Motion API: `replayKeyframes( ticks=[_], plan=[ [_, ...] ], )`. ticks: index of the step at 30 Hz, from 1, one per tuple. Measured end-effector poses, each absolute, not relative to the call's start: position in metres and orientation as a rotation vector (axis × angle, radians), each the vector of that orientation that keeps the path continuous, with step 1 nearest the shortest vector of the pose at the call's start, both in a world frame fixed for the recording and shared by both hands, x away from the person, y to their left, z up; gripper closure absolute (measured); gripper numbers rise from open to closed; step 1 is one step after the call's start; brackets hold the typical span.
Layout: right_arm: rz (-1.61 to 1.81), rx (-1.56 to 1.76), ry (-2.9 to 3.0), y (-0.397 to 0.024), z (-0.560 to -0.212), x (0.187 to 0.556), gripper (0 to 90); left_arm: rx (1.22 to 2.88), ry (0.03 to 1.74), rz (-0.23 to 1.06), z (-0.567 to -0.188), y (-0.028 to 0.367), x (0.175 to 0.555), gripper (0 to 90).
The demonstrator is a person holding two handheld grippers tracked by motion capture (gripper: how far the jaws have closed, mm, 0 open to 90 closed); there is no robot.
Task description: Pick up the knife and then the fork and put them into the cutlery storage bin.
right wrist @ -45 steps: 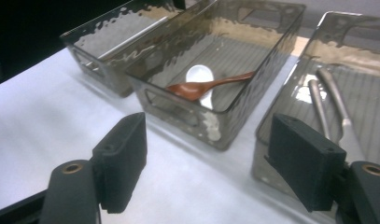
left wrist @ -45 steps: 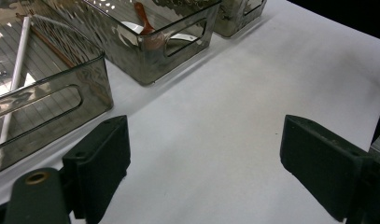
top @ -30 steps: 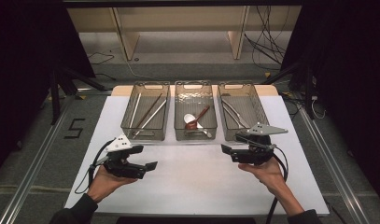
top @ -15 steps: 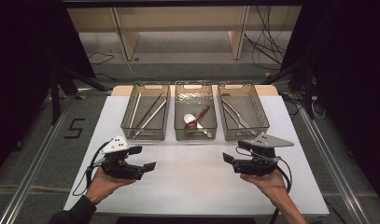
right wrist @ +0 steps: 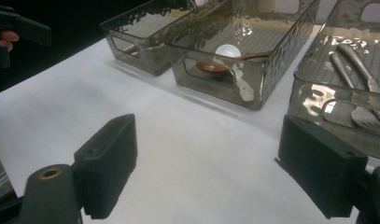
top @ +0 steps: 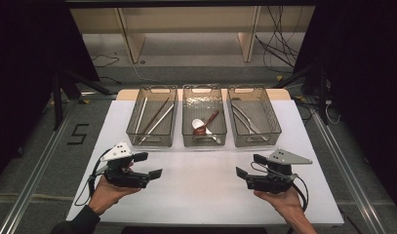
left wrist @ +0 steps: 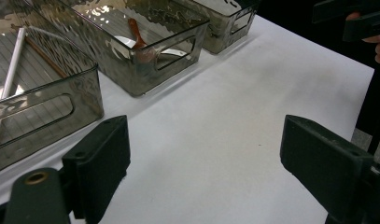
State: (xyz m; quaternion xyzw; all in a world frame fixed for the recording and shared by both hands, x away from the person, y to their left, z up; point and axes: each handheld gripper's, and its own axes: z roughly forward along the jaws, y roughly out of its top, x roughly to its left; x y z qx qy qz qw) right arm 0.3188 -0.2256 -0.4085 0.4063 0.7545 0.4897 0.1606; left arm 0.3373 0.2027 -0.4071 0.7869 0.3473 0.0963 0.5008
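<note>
Along the bench's far edge, three clear bins in a row.
Near the front edge, the left gripper sits toward the left corner and the right gripper toward the right, each hand-held, jaws spread apart and empty above the white bench. Spoons lie in the middle bin.

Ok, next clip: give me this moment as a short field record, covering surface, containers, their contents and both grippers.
surface: white table top
containers: three clear bins in a row at the far side
left bin: long sticks, one white, one brown
middle bin: white spoon and brown spoon
right bin: metal cutlery
left gripper: hand-held near the table's near left, jaws open, holding nothing
right gripper: hand-held near the table's near right, jaws open, holding nothing
</note>
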Motion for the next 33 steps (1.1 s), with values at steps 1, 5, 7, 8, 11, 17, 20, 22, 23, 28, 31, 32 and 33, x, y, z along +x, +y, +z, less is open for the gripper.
replayKeyframes(
  ticks=[1,5,7,8,11,17,20,22,23,28,31,32,33],
  plan=[
    [1.395,1.165,2.152,-0.2258,-0.4085,0.3168,19.8,1.900,0.841,0.233,-0.4071,0.2030,0.3366,15.6],
    [1.392,1.159,2.150,-0.2275,-0.4079,0.3109,19.4,1.894,0.838,0.230,-0.4069,0.2042,0.3353,15.6],
    [1.386,1.154,2.145,-0.2281,-0.4077,0.3100,19.4,1.891,0.838,0.226,-0.4071,0.2039,0.3352,15.6],
    [1.386,1.155,2.143,-0.2285,-0.4079,0.3103,19.3,1.897,0.834,0.227,-0.4071,0.2037,0.3352,15.6],
    [1.378,1.161,2.143,-0.2295,-0.4086,0.3115,19.3,1.901,0.834,0.224,-0.4071,0.2029,0.3353,15.6],
    [1.374,1.158,2.150,-0.2284,-0.4086,0.3120,19.0,1.904,0.835,0.221,-0.4080,0.2027,0.3358,15.6],
    [1.369,1.159,2.152,-0.2280,-0.4088,0.3125,19.0,1.903,0.836,0.220,-0.4082,0.2026,0.3359,15.6],
    [1.368,1.158,2.152,-0.2280,-0.4087,0.3124,19.0,1.904,0.837,0.220,-0.4083,0.2025,0.3359,15.6],
    [1.367,1.158,2.152,-0.2280,-0.4088,0.3125,19.0,1.905,0.837,0.219,-0.4084,0.2025,0.3360,15.6],
    [1.364,1.163,2.152,-0.2284,-0.4090,0.3129,18.9,1.904,0.837,0.219,-0.4083,0.2025,0.3361,15.6],
    [1.358,1.165,2.157,-0.2283,-0.4094,0.3133,18.9,1.905,0.839,0.219,-0.4086,0.2028,0.3366,15.6],
    [1.354,1.165,2.158,-0.2283,-0.4094,0.3135,18.9,1.905,0.840,0.219,-0.4087,0.2028,0.3366,15.6],
    [1.352,1.166,2.158,-0.2283,-0.4095,0.3136,18.9,1.906,0.840,0.219,-0.4089,0.2029,0.3368,15.6]
  ],
)
